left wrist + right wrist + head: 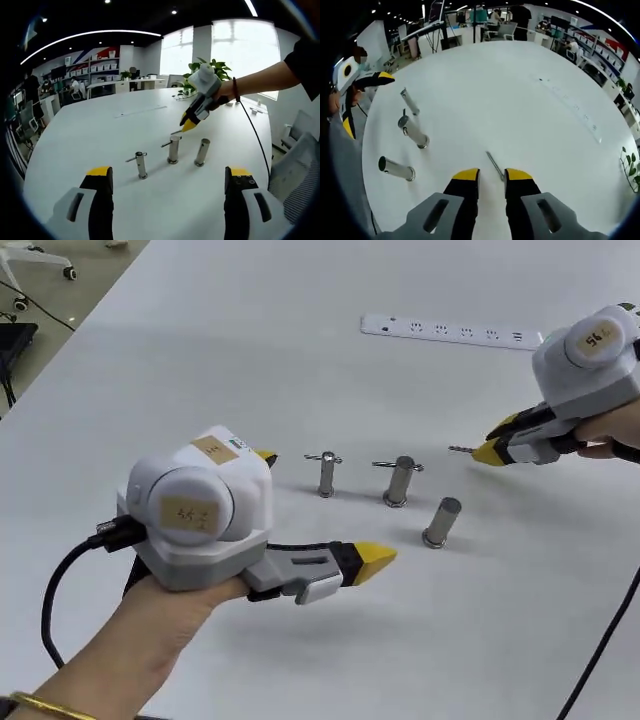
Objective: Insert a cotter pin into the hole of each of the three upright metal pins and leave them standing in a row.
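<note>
Three upright metal pins stand in a row on the white table: the left pin (327, 474) and the middle pin (399, 482) each carry a cotter pin through the top, while the right pin (441, 522) is bare. My right gripper (489, 452) hovers just right of the row, shut on a cotter pin (461, 450) that points toward the pins; the same cotter pin (495, 165) sticks out between its yellow tips (492, 175). My left gripper (320, 505) is open near the front of the row, and the pins (173, 149) stand ahead of its wide jaws (170, 175).
A white power strip (450, 332) lies at the far side of the table. A black cable (600, 650) trails off the right gripper. Office chairs and desks stand beyond the table's edge (60, 335).
</note>
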The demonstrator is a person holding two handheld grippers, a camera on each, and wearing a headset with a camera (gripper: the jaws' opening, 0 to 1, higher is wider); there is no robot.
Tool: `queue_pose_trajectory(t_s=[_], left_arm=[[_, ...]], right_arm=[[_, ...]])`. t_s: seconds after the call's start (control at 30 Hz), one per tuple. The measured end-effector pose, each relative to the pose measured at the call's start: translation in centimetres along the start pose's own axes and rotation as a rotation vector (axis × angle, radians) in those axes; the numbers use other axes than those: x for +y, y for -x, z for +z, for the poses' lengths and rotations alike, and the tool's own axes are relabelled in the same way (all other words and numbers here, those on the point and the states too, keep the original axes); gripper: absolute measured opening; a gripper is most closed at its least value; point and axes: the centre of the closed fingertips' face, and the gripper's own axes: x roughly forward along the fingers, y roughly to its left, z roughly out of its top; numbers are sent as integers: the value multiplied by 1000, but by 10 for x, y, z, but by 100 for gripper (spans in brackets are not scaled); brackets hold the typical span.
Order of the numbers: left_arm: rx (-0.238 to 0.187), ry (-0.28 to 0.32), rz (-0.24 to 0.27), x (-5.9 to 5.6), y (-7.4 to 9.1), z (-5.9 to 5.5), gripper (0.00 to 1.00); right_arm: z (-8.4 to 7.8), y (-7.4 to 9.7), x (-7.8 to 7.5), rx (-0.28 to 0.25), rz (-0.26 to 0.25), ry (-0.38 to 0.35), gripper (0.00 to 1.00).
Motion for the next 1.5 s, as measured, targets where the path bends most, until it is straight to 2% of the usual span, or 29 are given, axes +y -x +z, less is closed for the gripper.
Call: queue_pose_trajectory(t_s=[0.27, 0.47, 0.5, 0.83, 1.03, 1.17, 1.3, 1.37, 1.5], left_arm=[[-6, -3, 15, 4, 1, 2, 91], [-8, 9, 15, 5, 2, 2, 90], [-8, 16, 11, 4, 2, 2, 90], [-6, 27, 4, 4, 2, 1, 89], [-2, 21, 0, 3, 2, 1, 88], [1, 15, -7, 1, 1, 0, 87], [3, 12, -9, 1, 0, 0, 87], [-1, 13, -8, 2, 1, 1, 87], [-6, 19, -7, 3, 2, 2, 87]], right_arm=[[-10, -7, -8, 35, 4, -3, 9], [-15, -8, -12, 54, 12, -13, 9], [-18, -11, -18, 60, 11, -11, 9], [-18, -13, -25, 74, 11, -16, 5], [-19, -13, -21, 95, 10, 25, 2], [-17, -14, -15, 128, 11, 97, 0], [-18, -13, -15, 145, 4, 116, 0], [-18, -12, -12, 148, 8, 151, 0], [-17, -11, -9, 139, -1, 117, 0]])
